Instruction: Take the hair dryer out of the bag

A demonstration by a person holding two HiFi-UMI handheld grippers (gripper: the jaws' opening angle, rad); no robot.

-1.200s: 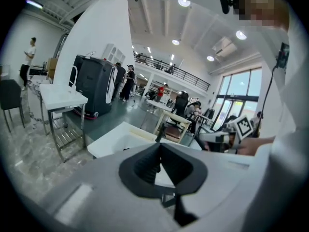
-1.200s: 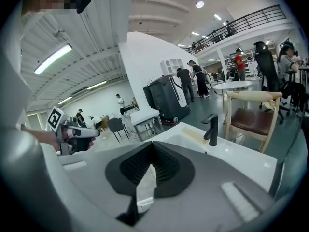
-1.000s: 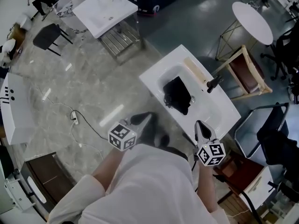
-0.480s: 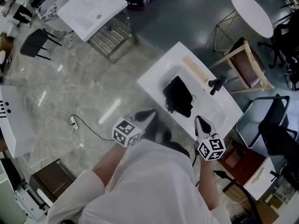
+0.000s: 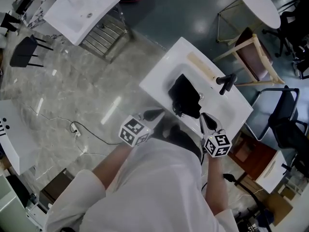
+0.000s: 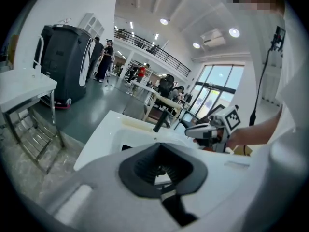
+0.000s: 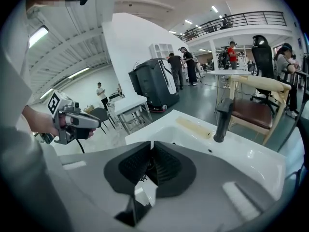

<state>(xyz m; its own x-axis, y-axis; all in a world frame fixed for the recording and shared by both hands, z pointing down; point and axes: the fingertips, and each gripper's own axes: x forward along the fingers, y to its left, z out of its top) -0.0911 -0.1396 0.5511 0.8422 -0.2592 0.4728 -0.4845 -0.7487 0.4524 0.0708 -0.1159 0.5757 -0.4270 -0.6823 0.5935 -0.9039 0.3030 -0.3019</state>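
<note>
A black bag [image 5: 186,96] lies in the basin of the white sink [image 5: 161,74]; no hair dryer shows. My left gripper [image 5: 153,114] hovers at the sink's near rim, just left of the bag, with its jaws shut and nothing in them [image 6: 160,146]. My right gripper [image 5: 204,118] sits over the near rim, right of the bag and short of it. Its jaws [image 7: 150,144] are opening by a narrow slit with nothing between them. Each gripper also shows in the other's view: the right gripper [image 6: 198,132] and the left gripper [image 7: 91,124].
A black faucet [image 5: 227,83] stands on the sink's far rim, beside a pale beige strip [image 5: 200,66]. A wooden chair [image 5: 253,57] and a round white table [image 5: 256,4] lie beyond. Another white sink stand [image 5: 77,8] is at the upper left. A cable [image 5: 77,129] runs across the floor.
Both grippers have moved forward and down toward the sink's near rim, closer to the black bag. The bag has not moved.
</note>
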